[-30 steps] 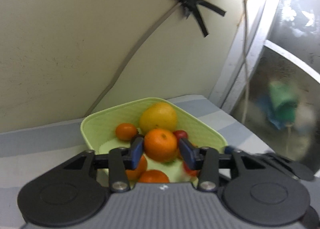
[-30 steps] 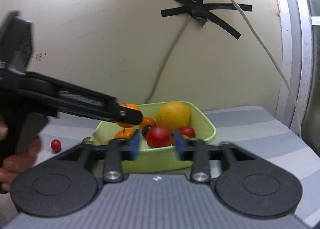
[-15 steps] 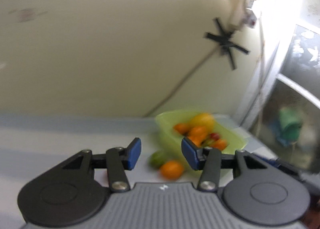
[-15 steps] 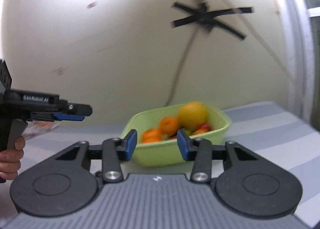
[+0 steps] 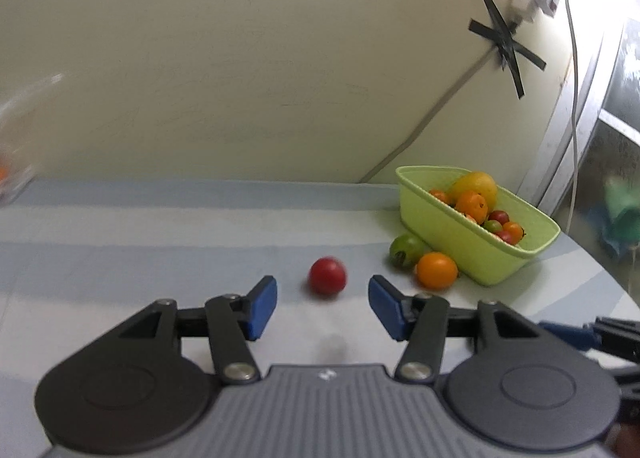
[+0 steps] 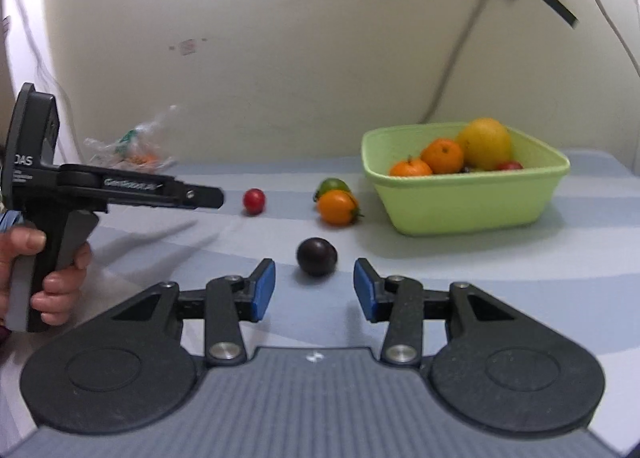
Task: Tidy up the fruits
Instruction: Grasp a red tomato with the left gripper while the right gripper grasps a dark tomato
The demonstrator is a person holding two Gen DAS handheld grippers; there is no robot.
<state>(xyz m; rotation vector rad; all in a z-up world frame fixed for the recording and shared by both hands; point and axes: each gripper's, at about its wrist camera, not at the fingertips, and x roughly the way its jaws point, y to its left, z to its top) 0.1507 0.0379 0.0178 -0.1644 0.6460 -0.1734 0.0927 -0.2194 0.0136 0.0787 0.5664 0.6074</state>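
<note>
Two handheld grippers face loose fruit on a striped tablecloth (image 6: pixel 520 258). The left gripper (image 5: pixel 322 300), jaws opening and empty, lines up on a red tomato (image 5: pixel 327 275); the right gripper (image 6: pixel 314 284), unclenched, frames a dark plum (image 6: pixel 316 256). A green basket (image 6: pixel 464 202) of citrus sits far right.

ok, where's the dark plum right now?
In the right wrist view the dark plum lies loose on the striped table, just ahead of the open right gripper, nearer the camera than the orange tomato and left of the green basket.
</note>
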